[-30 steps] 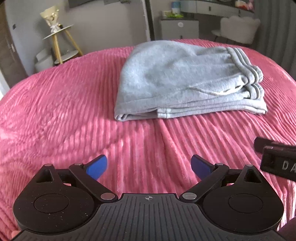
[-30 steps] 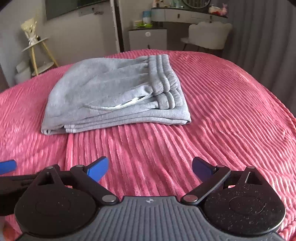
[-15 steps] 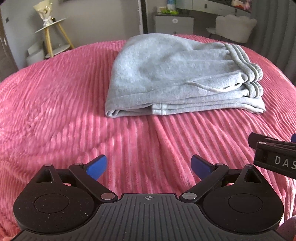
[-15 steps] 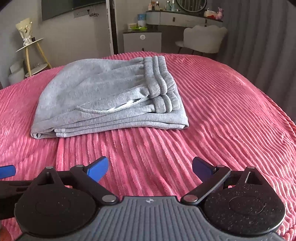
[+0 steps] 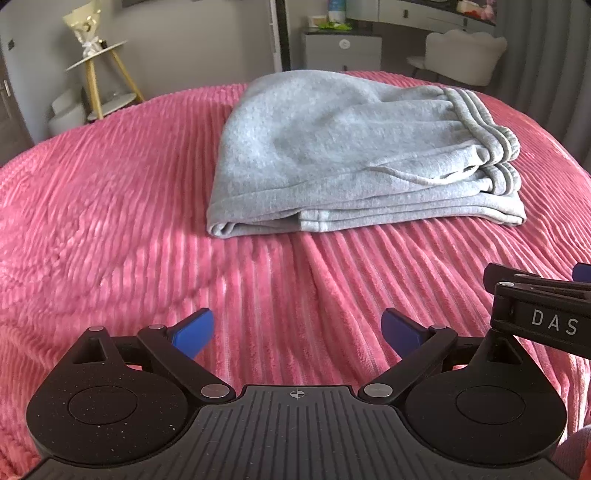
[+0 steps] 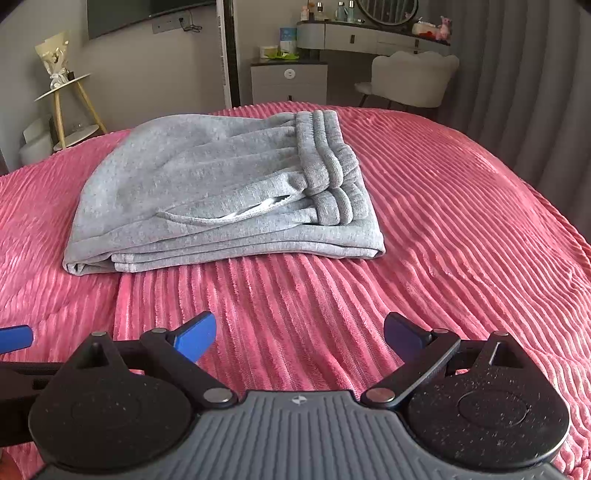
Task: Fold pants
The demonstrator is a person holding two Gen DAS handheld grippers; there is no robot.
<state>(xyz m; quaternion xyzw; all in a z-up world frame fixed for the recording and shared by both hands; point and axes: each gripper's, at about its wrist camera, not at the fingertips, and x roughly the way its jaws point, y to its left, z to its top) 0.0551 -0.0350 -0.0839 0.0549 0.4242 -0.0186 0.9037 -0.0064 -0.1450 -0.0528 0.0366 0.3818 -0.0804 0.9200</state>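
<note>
A: Where did the pants (image 5: 354,155) lie, and in what form?

B: The grey pants lay folded into a compact stack on the pink ribbed bedspread (image 5: 110,221), toward the far middle of the bed. The waistband (image 6: 325,166) sat doubled at the right end, the drawstring (image 6: 221,219) trailing across the top layer, and the fold line faced the cameras. Judged from that stacking, the folding appeared finished or nearly so.

A: And the 2 tools?

B: The left tool (image 5: 297,332) and the right tool (image 6: 299,334) were both released, blue pads spread wide, nothing between them. Both hung low over bare bedspread, well apart from the pants. The 2 sat side by side: the right tool's black body showed at the right edge of the left wrist view, and 1 blue pad of the left tool showed at the left edge of the right wrist view. Such a stand-off posture probably served to leave the stack undisturbed.

A: What differed from 1 second earlier?

B: The pants kept the same shape; no layer had shifted. In both views more of the room beyond the bed showed above the stack, including the dresser (image 6: 373,35) and chair (image 6: 410,79), which suggested the tools had tilted or lifted slightly. The pads stayed equally wide apart.
</note>
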